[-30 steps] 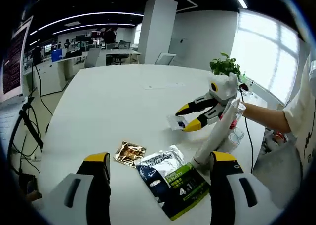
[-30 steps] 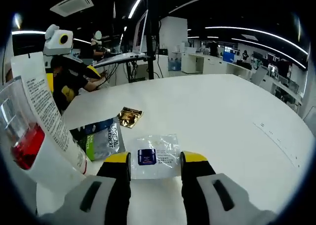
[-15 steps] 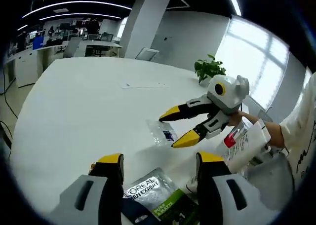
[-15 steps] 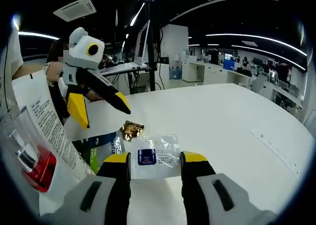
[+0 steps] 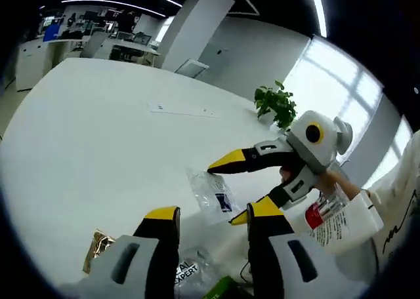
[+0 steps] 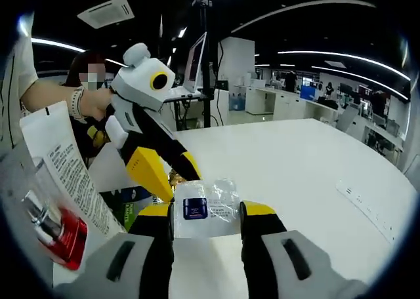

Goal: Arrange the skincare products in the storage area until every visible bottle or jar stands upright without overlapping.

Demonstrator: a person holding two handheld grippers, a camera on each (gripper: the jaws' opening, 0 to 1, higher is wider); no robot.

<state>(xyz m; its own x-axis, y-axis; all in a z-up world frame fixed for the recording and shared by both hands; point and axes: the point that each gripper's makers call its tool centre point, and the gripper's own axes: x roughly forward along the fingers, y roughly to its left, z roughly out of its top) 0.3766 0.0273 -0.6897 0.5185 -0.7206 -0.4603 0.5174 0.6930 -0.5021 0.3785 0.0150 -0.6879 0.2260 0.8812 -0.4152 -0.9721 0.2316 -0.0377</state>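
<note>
A clear sachet (image 6: 203, 206) printed with a small blue jar lies flat on the white table (image 6: 308, 174), between the jaws of my open right gripper (image 6: 207, 211). In the left gripper view the same sachet (image 5: 211, 193) sits just ahead of my open left gripper (image 5: 211, 212), and the right gripper (image 5: 222, 195) straddles it from the right. The left gripper (image 6: 180, 183) comes in from the left, its yellow tips close to the sachet's far left edge. A white tube (image 6: 62, 171) with a clear, red-centred cap leans at the left, and the tube (image 5: 338, 217) sits beside the right gripper.
A dark L'Oreal packet (image 5: 189, 273) and a gold sachet (image 5: 97, 250) lie near the left gripper; the packet (image 6: 131, 204) is partly hidden. A potted plant (image 5: 275, 102) stands at the table's far edge. A person's hand (image 6: 98, 102) holds the left gripper. Desks and monitors lie beyond.
My left gripper has moved forward and to the right, from over the L'Oreal packet up to the clear sachet. The right gripper and the sachet have stayed put.
</note>
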